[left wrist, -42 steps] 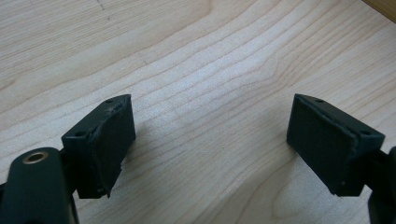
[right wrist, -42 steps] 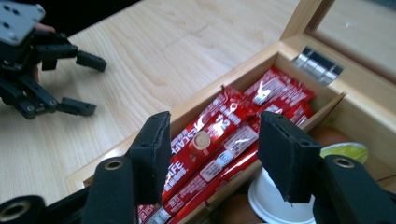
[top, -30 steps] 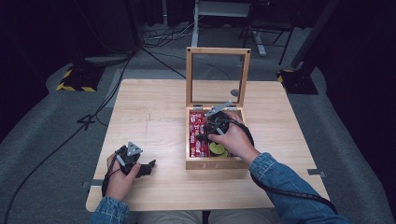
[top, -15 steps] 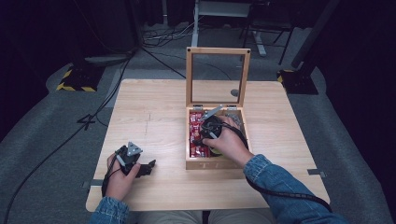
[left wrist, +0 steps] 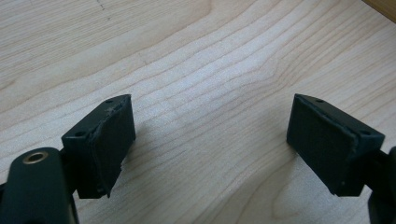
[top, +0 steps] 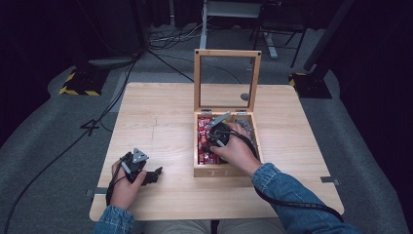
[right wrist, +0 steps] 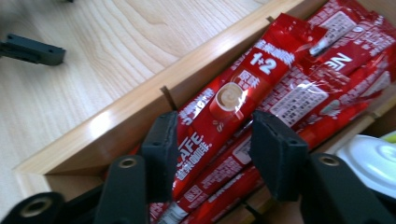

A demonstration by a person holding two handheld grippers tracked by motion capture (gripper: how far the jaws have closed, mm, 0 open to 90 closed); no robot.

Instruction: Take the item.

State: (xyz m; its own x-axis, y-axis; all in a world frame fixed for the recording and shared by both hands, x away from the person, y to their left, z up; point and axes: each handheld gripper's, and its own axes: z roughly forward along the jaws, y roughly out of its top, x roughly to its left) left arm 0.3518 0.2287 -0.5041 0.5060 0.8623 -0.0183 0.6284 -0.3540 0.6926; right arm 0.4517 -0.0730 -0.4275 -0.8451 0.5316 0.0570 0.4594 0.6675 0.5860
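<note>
A wooden box (top: 226, 171) stands open on the table, its glass lid (top: 227, 52) upright at the back. Its left compartment holds several red coffee sachets (top: 202, 132). My right gripper (top: 210, 142) reaches down into that compartment. In the right gripper view the gripper (right wrist: 212, 144) has its jaws on either side of the top red sachet (right wrist: 224, 107). The jaws have just been closing, the sachet lies flat between them, and I see no squeeze on it. My left gripper (top: 155, 175) rests open on the table at the front left, with bare wood between its jaws (left wrist: 210, 149).
A white round object (right wrist: 369, 158) lies in the neighbouring compartment, to the right of the sachets. Greyish packets (top: 247, 127) fill the box's far right part. A wooden divider (right wrist: 322, 144) separates the compartments. Cables trail off the table's front edge.
My right hand has shifted left and forward inside the box, over the red sachets. It now hides the yellow-green object seen earlier. The left hand has stayed put.
</note>
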